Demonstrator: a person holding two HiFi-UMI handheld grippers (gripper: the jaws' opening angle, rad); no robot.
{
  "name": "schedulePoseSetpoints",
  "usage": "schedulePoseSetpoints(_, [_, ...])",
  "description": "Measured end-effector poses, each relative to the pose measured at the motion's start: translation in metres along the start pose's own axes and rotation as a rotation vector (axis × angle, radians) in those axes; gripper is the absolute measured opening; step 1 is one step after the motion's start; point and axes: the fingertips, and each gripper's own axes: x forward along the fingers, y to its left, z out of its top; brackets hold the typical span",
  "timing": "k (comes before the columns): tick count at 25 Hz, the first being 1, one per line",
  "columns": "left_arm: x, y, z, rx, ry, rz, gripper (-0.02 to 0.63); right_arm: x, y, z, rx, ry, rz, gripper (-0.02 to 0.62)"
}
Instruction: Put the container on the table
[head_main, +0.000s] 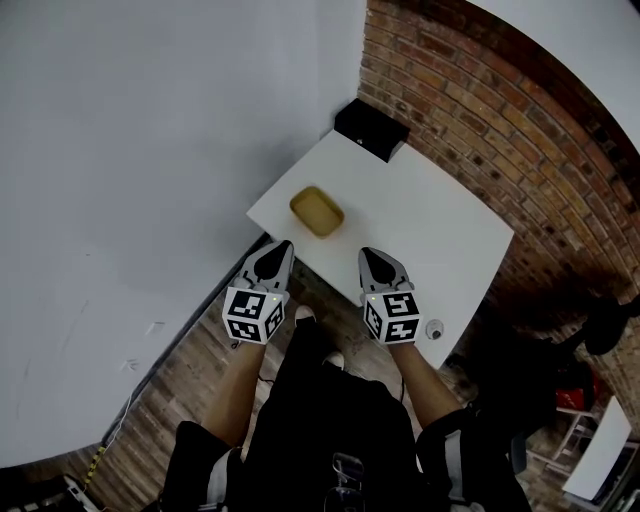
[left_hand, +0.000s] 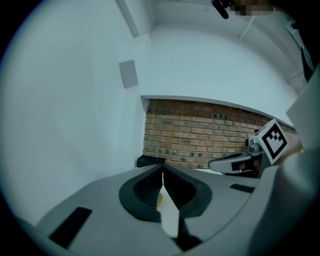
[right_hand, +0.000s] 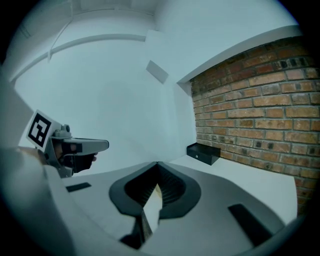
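The shallow yellow container (head_main: 316, 211) rests on the white table (head_main: 430, 225), near its left front edge. My left gripper (head_main: 284, 246) hovers at the table's front edge just short of the container, jaws shut and holding nothing. My right gripper (head_main: 368, 254) hangs level with it, to the container's right, also shut and holding nothing. In the left gripper view the jaws (left_hand: 162, 168) meet at the tip, and a yellow sliver of the container (left_hand: 159, 200) shows below the tip. In the right gripper view the jaws (right_hand: 157, 164) also meet.
A black box (head_main: 370, 129) stands at the table's far corner, where the white wall meets the brick wall (head_main: 520, 130). A small round object (head_main: 434, 329) lies near the table's front right edge. Wooden floor lies below the table's edge.
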Motion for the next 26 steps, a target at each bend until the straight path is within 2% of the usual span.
schedulePoseSetpoints(11, [-0.022,-0.015,-0.007,-0.01,-0.007,0.022,0.018,-0.014,0.008,-0.008,-0.029,0.012,0.027,0.021])
schedulePoseSetpoints(26, [-0.027,-0.003,-0.014,-0.024,0.004,0.023,0.018,-0.005,0.02,-0.007,-0.036,0.027,0.036,0.021])
